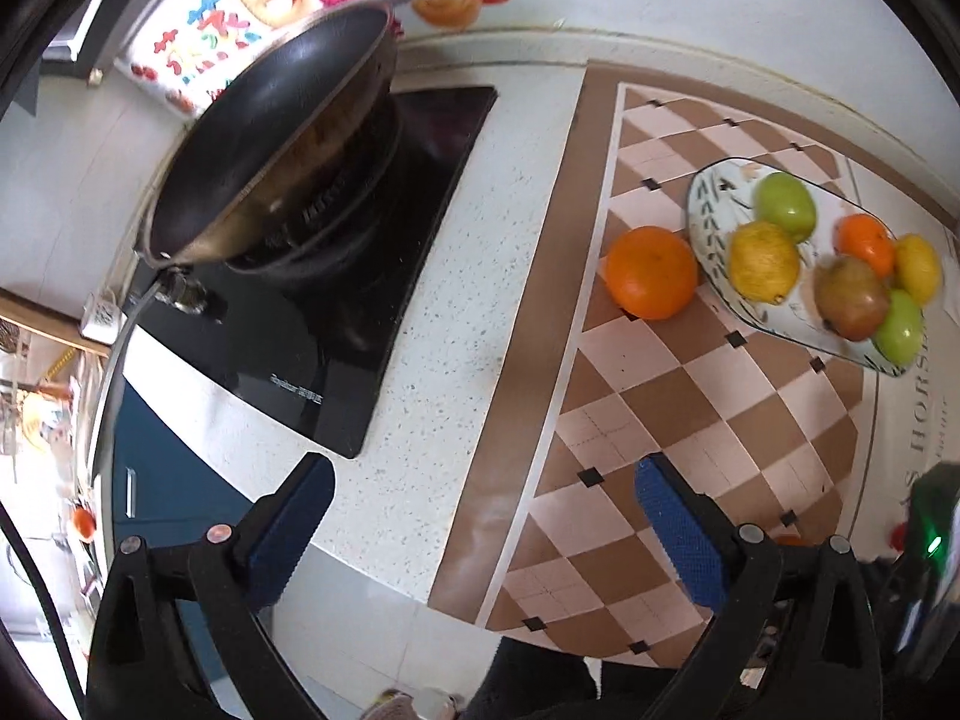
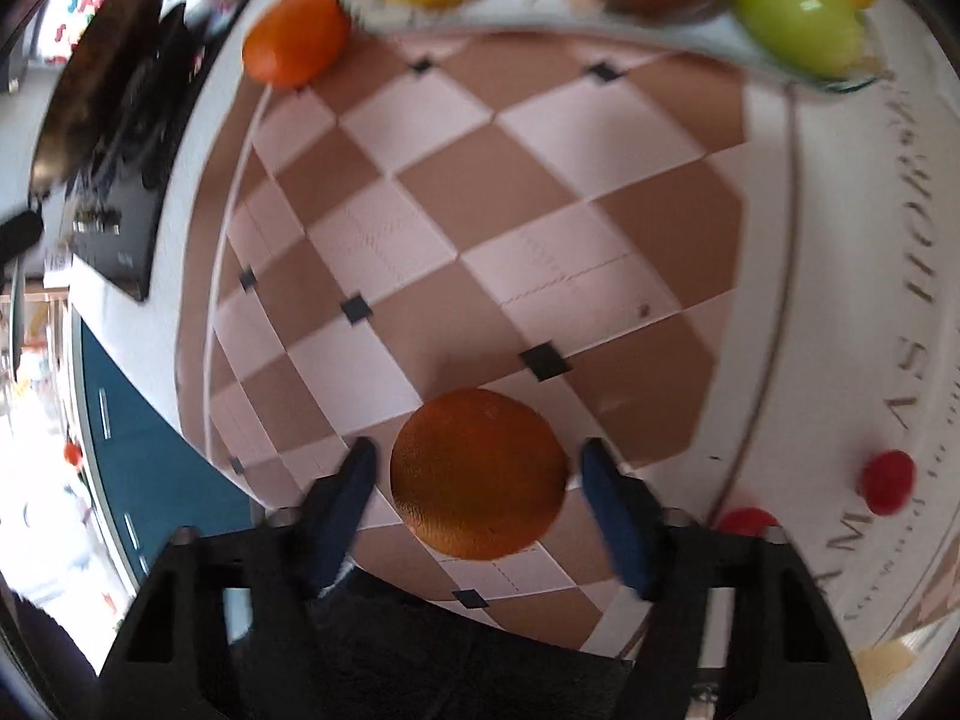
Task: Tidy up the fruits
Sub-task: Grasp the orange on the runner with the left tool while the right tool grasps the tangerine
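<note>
A patterned oval plate (image 1: 708, 192) on the checkered mat holds two green apples (image 1: 786, 205), two lemons (image 1: 763, 261), a small orange (image 1: 865, 243) and a brownish pear-like fruit (image 1: 852, 297). A large orange (image 1: 651, 272) lies on the mat just left of the plate. My left gripper (image 1: 486, 504) is open and empty, over the counter well short of the fruit. In the right wrist view, a darker orange (image 2: 478, 474) sits between the fingers of my right gripper (image 2: 478, 471), which is open around it with a gap on each side. The plate (image 2: 540, 21) and the large orange (image 2: 297, 39) lie farther ahead.
A black frying pan (image 1: 270, 138) sits on the black stove (image 1: 372, 300) at the left. Two small red fruits (image 2: 888, 480) lie on the mat's white border at the right. The counter's front edge drops to a blue cabinet (image 1: 168, 468).
</note>
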A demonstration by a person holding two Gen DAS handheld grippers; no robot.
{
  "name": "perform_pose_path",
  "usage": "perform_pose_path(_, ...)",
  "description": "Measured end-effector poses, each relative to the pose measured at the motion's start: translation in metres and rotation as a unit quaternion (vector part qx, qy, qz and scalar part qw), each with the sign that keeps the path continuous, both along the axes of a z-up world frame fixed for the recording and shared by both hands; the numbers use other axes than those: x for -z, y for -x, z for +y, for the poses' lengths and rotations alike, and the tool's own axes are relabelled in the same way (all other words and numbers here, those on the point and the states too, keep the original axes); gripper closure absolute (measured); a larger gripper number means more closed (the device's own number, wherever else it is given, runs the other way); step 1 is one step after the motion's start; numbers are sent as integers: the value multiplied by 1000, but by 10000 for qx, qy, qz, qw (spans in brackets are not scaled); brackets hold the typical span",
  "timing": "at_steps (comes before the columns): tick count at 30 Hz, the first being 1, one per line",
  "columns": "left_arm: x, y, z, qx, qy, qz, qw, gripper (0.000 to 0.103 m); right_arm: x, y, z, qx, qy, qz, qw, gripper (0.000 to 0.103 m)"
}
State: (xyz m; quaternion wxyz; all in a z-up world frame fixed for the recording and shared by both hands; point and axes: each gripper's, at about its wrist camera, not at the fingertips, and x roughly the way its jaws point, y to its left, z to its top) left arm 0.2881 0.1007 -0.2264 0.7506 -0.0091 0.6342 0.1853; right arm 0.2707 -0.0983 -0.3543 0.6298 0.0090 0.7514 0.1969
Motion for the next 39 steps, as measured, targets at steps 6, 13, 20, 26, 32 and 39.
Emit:
perform_pose_path(6, 19, -44, 6, -210, 638, 58, 9977, 0, -5, -9, -6, -140, 140, -391, 9990, 43)
perform_pose_path(13, 66, -109, 28, -925, 2290, 308, 9685, 0, -14, -41, -46, 383, 256, -542, 9975, 43)
perform_pose_path(20, 108, -140, 38, -1508, 2996, 506, 9407, 23, -10, -56, -65, 710, 302, -469, 9959, 43)
perform_pose_path(26, 122, -144, 30, -1398, 3024, 530, 9414, 39, -11, -59, -67, 758, 350, -425, 9956, 43)
perform_pose_path(32, 117, -144, 15, -1055, 2737, 572, 9543, 40, -6, -65, -77, 873, 360, -229, 9953, 43)
perform_pose_path(39, 112, -79, -7, -602, 2626, 774, 9599, 40, -2, -64, -84, 977, 253, -191, 9947, 43)
